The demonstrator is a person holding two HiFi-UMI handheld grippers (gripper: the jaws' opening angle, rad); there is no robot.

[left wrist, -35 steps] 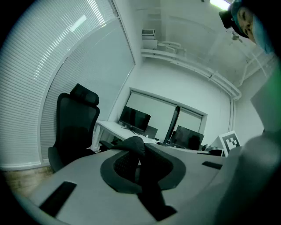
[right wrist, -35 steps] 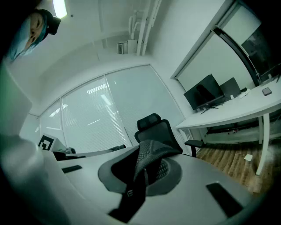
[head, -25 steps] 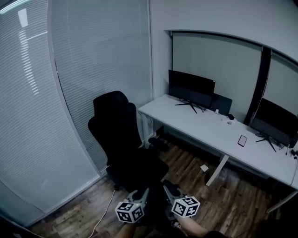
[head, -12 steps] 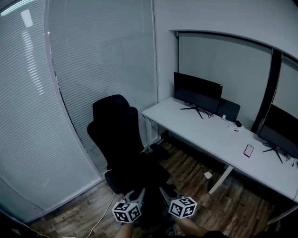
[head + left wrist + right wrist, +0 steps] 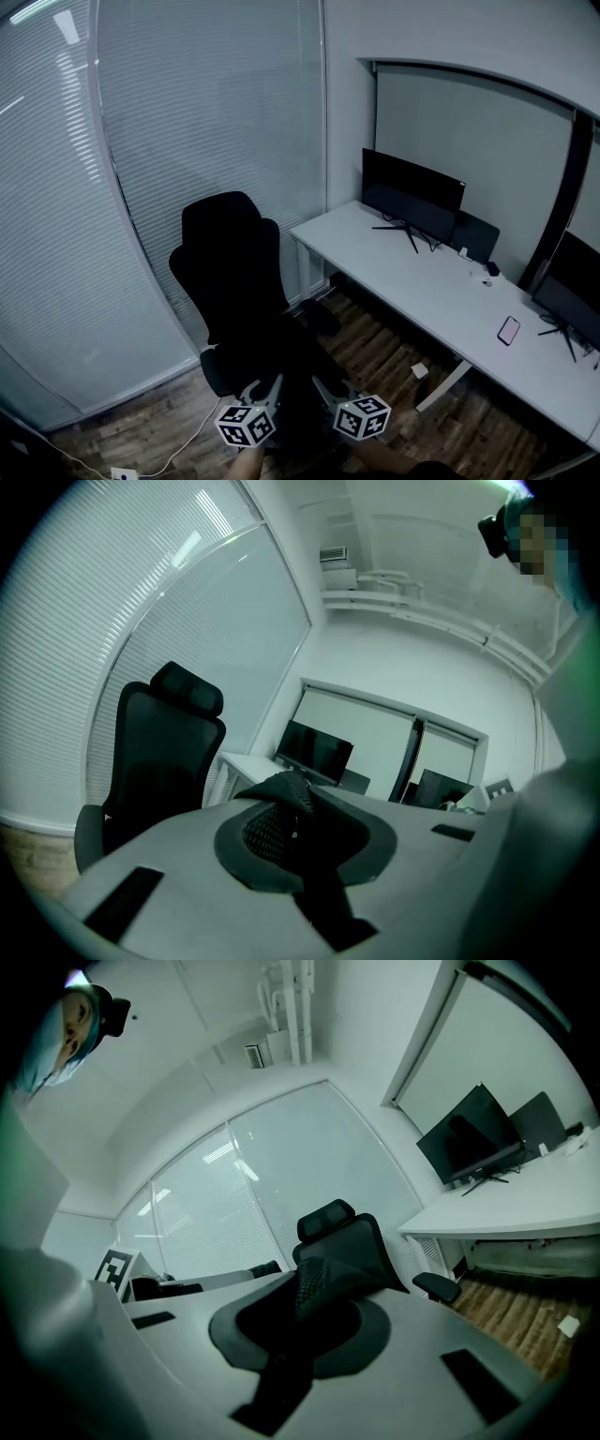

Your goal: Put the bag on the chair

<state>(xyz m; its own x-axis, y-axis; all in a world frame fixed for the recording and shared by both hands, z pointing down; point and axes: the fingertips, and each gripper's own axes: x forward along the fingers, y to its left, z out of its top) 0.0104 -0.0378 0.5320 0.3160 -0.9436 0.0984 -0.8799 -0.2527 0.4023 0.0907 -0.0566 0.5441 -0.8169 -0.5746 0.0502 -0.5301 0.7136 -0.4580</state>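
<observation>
In the head view the black high-backed office chair (image 5: pixel 230 272) stands straight ahead of both tools. Its seat's front edge is just beyond the fingertips of the left gripper (image 5: pixel 269 392) and the right gripper (image 5: pixel 323 389), so neither is clearly nearer. The black mesh-fabric bag (image 5: pixel 296 405) seems to hang between them, though its outline merges with the dark seat. In the left gripper view the left gripper (image 5: pixel 286 803) is clenched on a fold of the bag (image 5: pixel 267 825), and the chair (image 5: pixel 159 752) lies ahead and to the left. In the right gripper view the right gripper (image 5: pixel 314 1297) pinches the bag (image 5: pixel 328 1274) likewise, with the chair (image 5: pixel 361 1237) directly behind it.
</observation>
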